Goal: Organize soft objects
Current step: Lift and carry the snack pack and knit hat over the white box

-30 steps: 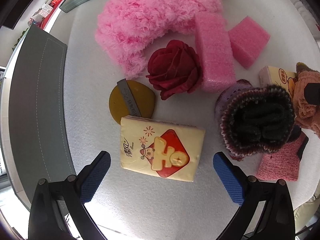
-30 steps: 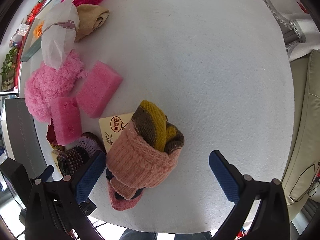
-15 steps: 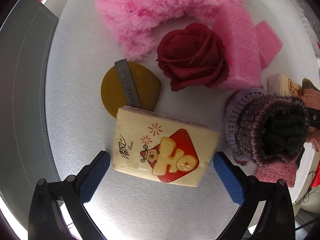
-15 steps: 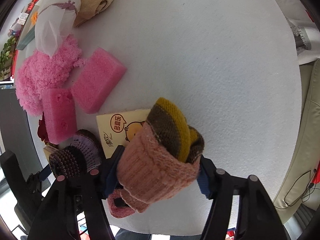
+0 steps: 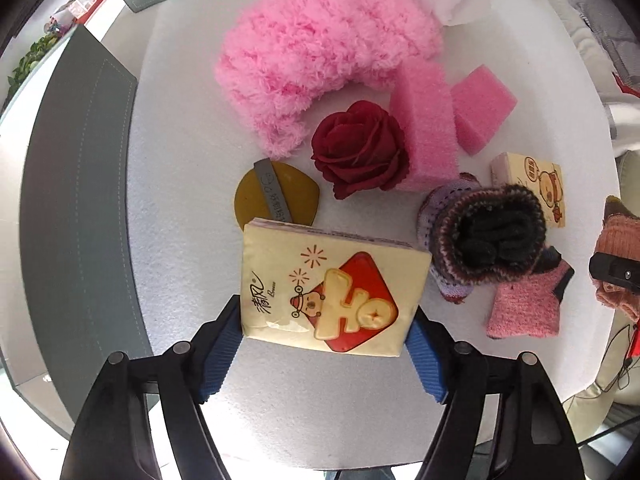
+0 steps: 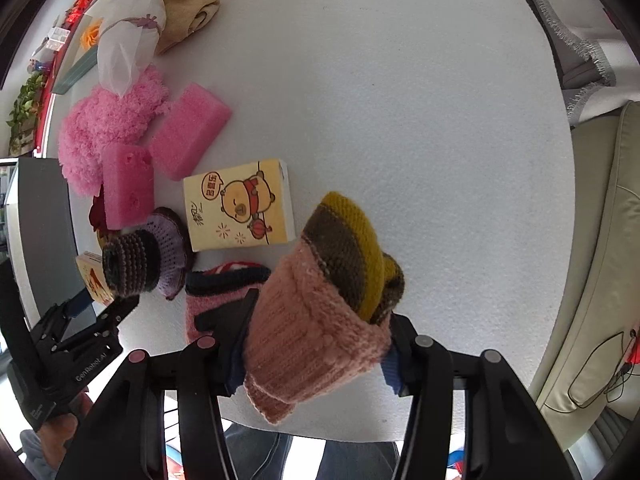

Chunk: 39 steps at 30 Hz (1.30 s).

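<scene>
Clamping low in the left wrist view, the left gripper (image 5: 324, 344) has just narrowed its ribbed blue pads onto the glossy cream tissue pack (image 5: 334, 294) on the white foam tabletop (image 5: 180, 160). Above it lie a mustard round puff (image 5: 276, 200), a velvety dark red rose (image 5: 360, 150) and a fluffy pink scarf (image 5: 316, 52). At lower centre of the right wrist view, the right gripper (image 6: 316, 344) has just narrowed onto the chunky pink, brown and mustard knitted roll (image 6: 328, 312).
</scene>
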Each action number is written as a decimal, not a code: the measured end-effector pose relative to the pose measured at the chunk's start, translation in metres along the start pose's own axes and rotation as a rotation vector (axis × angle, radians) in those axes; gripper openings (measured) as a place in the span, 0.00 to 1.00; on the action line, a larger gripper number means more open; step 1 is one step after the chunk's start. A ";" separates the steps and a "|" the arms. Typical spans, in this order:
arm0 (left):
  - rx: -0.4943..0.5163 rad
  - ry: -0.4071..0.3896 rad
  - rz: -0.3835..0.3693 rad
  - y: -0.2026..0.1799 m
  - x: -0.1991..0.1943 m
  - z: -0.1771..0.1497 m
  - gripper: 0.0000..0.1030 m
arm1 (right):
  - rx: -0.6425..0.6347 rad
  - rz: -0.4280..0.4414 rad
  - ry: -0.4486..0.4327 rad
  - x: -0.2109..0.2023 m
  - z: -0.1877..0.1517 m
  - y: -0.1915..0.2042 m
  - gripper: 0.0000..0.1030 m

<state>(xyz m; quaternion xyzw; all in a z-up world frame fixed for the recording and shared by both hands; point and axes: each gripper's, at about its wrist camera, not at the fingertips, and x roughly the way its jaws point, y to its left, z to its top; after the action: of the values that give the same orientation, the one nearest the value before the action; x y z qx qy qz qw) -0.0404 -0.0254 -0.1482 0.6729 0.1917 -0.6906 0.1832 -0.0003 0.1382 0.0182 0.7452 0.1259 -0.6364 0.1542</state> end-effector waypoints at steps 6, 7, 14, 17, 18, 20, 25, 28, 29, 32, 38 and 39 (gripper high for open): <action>0.090 -0.037 -0.013 -0.001 -0.029 -0.026 0.75 | -0.034 -0.025 -0.003 -0.009 -0.037 0.001 0.55; 0.100 -0.041 -0.013 -0.002 -0.037 -0.027 0.75 | -0.031 -0.021 -0.002 -0.010 -0.045 0.002 0.55; 0.179 -0.055 -0.043 -0.009 -0.053 -0.059 0.75 | -0.033 -0.026 0.003 -0.030 -0.078 0.003 0.55; 0.231 -0.078 -0.049 -0.013 -0.061 -0.065 0.75 | -0.058 -0.042 -0.002 -0.032 -0.086 0.013 0.55; 0.248 -0.088 -0.050 -0.015 -0.066 -0.067 0.75 | -0.066 -0.048 -0.007 -0.034 -0.089 0.017 0.55; 0.275 -0.113 -0.052 -0.024 -0.084 -0.066 0.75 | -0.074 -0.055 -0.017 -0.031 -0.083 0.033 0.55; 0.307 -0.154 -0.060 -0.022 -0.107 -0.069 0.75 | -0.108 -0.069 -0.054 -0.047 -0.088 0.043 0.55; 0.306 -0.170 -0.067 -0.018 -0.114 -0.072 0.75 | -0.136 -0.081 -0.066 -0.049 -0.082 0.055 0.55; 0.304 -0.174 -0.072 -0.016 -0.115 -0.073 0.75 | -0.145 -0.086 -0.066 -0.053 -0.077 0.055 0.55; 0.293 -0.182 -0.083 -0.012 -0.119 -0.074 0.75 | -0.161 -0.097 -0.067 -0.060 -0.077 0.058 0.55; 0.268 -0.194 -0.097 -0.007 -0.121 -0.077 0.75 | -0.179 -0.127 -0.069 -0.060 -0.077 0.068 0.55; 0.266 -0.199 -0.101 -0.006 -0.121 -0.078 0.75 | -0.184 -0.133 -0.070 -0.061 -0.077 0.071 0.55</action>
<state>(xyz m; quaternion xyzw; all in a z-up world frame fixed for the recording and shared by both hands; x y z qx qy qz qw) 0.0266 0.0188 -0.0283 0.6091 0.1133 -0.7813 0.0757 0.0872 0.1038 0.0939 0.6954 0.2274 -0.6565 0.1837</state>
